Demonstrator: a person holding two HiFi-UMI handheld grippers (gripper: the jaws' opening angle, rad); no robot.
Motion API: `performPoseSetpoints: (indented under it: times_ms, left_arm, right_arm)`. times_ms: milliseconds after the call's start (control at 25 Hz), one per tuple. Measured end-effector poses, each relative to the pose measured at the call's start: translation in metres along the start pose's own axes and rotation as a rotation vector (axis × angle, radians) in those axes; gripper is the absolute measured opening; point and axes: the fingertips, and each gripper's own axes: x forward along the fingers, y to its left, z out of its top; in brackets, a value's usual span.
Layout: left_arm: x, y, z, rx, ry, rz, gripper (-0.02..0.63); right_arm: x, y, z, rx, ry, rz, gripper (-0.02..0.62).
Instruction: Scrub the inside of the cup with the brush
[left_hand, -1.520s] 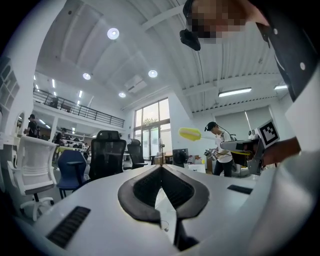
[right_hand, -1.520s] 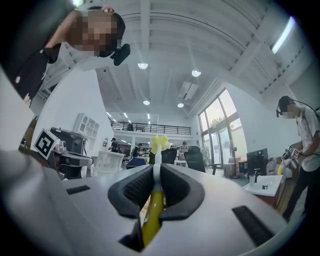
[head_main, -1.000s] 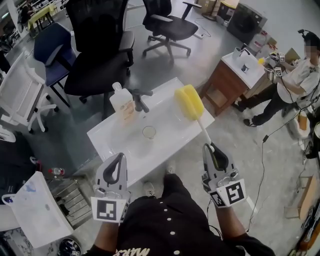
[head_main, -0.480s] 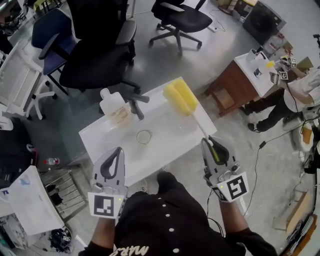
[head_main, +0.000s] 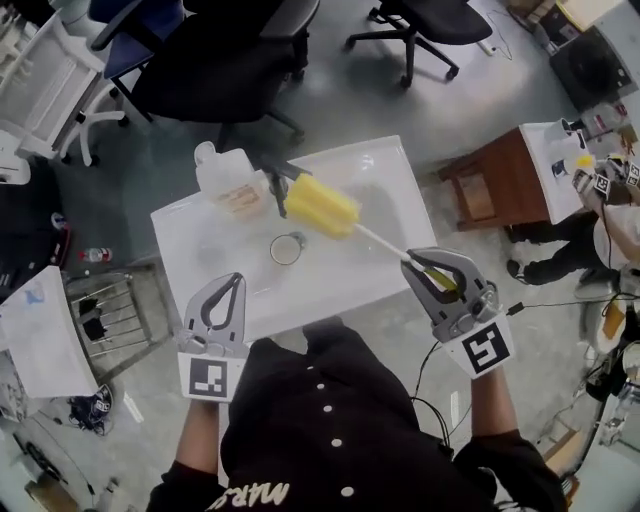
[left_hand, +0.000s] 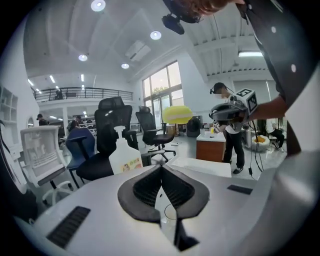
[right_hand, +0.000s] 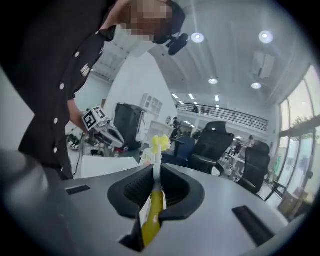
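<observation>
the right gripper (head_main: 412, 262) is clamped on the end of the brush (head_main: 322, 206), the thin handle pinched between its pads. the yellow sponge head hangs over the sink (head_main: 190, 235), just above and beside the cup (head_main: 287, 248). the cup looks like clear glass and stands upright in the middle of the basin. nothing holds it. the left gripper (head_main: 235, 278) has its jaws together and empty, and it sits near the sink's front edge, apart from the cup.

the main risk is probably the loose cup. if the head goes in before the left gripper has it, a sideways push could tip it or skate it across the smooth basin. the left jaws must first part, and a closed tip nudged against the glass could knock it over. clear glass is also hard to judge by eye, so the grip may land on the rim or miss.

the head looks about as wide as the cup's mouth. an off-centre or slanted entry could catch the rim, and a tight fit could lift the cup when the brush is drawn back.

the brush is held at its far end, so small wrist turns swing the head widely, and the handle may twist between the pads under scrubbing load. the faucet (head_main: 277, 183) and bottle (head_main: 228, 185) stand just behind the head, and a wide swing could strike either.
</observation>
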Motion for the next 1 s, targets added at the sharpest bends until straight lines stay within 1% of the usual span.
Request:
performPoseSetpoints:
  times_ms: [80, 120, 200, 280, 400, 480, 560, 720, 760, 800, 840, 920, 1000]
  left_arm:
    - [0.010, -0.008, -0.018, 0.070, 0.041, -0.012, 0.026]
    - [0.015, -0.013, -0.027, 0.085, 0.066, -0.021, 0.026]
    - [0.022, -0.020, -0.046, 0.079, 0.099, -0.039, 0.026]
    - [0.029, -0.024, -0.062, 0.057, 0.119, -0.053, 0.026]
    - [0.041, -0.021, -0.089, 0.043, 0.166, -0.066, 0.026]
    - [0.049, -0.017, -0.112, 0.047, 0.214, -0.077, 0.028]
    - [0.059, -0.011, -0.135, 0.054, 0.244, -0.094, 0.028]
    - [0.083, -0.008, -0.180, 0.058, 0.309, -0.177, 0.032]
    - [0.089, -0.010, -0.192, 0.058, 0.333, -0.207, 0.064]
    - [0.095, -0.012, -0.204, 0.062, 0.360, -0.239, 0.123]
    - [0.099, -0.016, -0.215, 0.071, 0.388, -0.270, 0.161]
    - [0.107, -0.023, -0.236, 0.102, 0.439, -0.321, 0.170]
    - [0.115, -0.023, -0.256, 0.142, 0.482, -0.361, 0.196]
  right_arm:
    - [0.012, 0.011, -0.021, -0.095, 0.063, 0.141, 0.049]
    - [0.019, 0.017, -0.031, -0.139, 0.087, 0.206, 0.049]
    - [0.031, 0.027, -0.052, -0.196, 0.121, 0.307, 0.049]
    - [0.043, 0.035, -0.070, -0.230, 0.155, 0.371, 0.049]
    - [0.063, 0.045, -0.095, -0.291, 0.219, 0.446, 0.048]
    - [0.076, 0.053, -0.110, -0.313, 0.264, 0.494, 0.049]
    - [0.090, 0.059, -0.125, -0.336, 0.305, 0.539, 0.049]
    - [0.114, 0.070, -0.157, -0.382, 0.382, 0.616, 0.049]
    - [0.118, 0.073, -0.165, -0.391, 0.399, 0.630, 0.049]
    - [0.121, 0.075, -0.172, -0.404, 0.416, 0.642, 0.048]
    - [0.124, 0.077, -0.177, -0.417, 0.434, 0.655, 0.049]
    - [0.127, 0.081, -0.185, -0.430, 0.468, 0.684, 0.049]
    - [0.137, 0.083, -0.190, -0.444, 0.492, 0.702, 0.049]
